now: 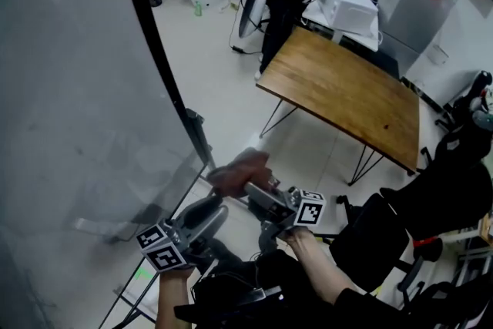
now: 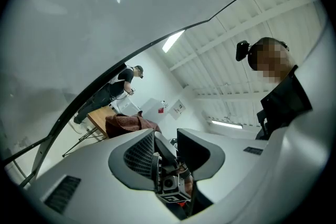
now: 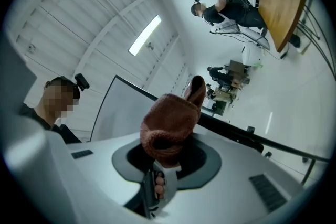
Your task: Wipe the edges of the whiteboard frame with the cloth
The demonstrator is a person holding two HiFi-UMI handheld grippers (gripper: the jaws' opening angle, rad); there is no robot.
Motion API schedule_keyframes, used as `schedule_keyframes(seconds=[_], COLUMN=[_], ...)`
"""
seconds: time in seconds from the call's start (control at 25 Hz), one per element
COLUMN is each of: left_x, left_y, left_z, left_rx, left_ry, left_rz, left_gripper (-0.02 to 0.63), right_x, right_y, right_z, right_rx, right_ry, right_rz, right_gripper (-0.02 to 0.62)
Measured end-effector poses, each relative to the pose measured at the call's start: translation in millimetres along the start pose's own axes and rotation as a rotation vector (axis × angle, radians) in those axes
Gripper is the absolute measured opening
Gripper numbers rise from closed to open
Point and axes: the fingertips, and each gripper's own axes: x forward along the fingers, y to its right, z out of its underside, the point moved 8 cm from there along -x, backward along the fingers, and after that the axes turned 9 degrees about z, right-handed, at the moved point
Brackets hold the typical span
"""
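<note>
**A:** Why's the left gripper (image 1: 208, 213) just sitting near the whiteboard frame (image 1: 164, 77), jaws spread and nothing in them?

**B:** Spare hand, I'd say (just my guess). The right gripper (image 1: 246, 185) pinches the cloth (image 1: 237, 168) right at the frame's lower edge, ready to rub along it.

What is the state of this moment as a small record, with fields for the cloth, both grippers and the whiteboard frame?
cloth: reddish-brown, bunched
whiteboard frame: dark, slanting down to the cloth; contact too blurred to confirm
right gripper: shut on the cloth, low beside the whiteboard frame
left gripper: open, nothing between its jaws
</note>
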Motion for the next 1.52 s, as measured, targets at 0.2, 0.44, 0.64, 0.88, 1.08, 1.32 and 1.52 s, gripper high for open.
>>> schedule_keyframes(seconds=[0.2, 0.44, 0.64, 0.88, 1.08, 1.32, 1.52], left_x=[36, 53, 53, 44, 23, -9, -36], left_y=[18, 70, 85, 110, 125, 142, 145], left_z=[12, 45, 56, 60, 61, 62, 74], left_rx=[0.035, 0.044, 0.07, 0.097, 0.096, 0.093, 0.077], left_ry=[0.025, 0.12, 0.146, 0.166, 0.164, 0.13, 0.095], left_rz=[-0.043, -0.166, -0.232, -0.208, -0.152, -0.077, 0.0], left_gripper=[0.13, 0.13, 0.13, 0.13, 0.13, 0.13, 0.13], right_x=[-37, -75, -70, -72, -75, -81, -96], right_y=[-14, -27, -31, -65, -94, -133, -154], right_z=[-31, -38, -43, -25, -5, 32, 70], right_rx=[-0.014, 0.056, 0.076, 0.075, 0.028, -0.013, -0.047], right_ry=[-0.021, -0.081, -0.115, -0.102, -0.089, -0.052, -0.039], right_rz=[-0.05, -0.168, -0.249, -0.305, -0.284, -0.217, -0.116], right_gripper=[0.103, 0.104, 0.104, 0.103, 0.103, 0.103, 0.103])
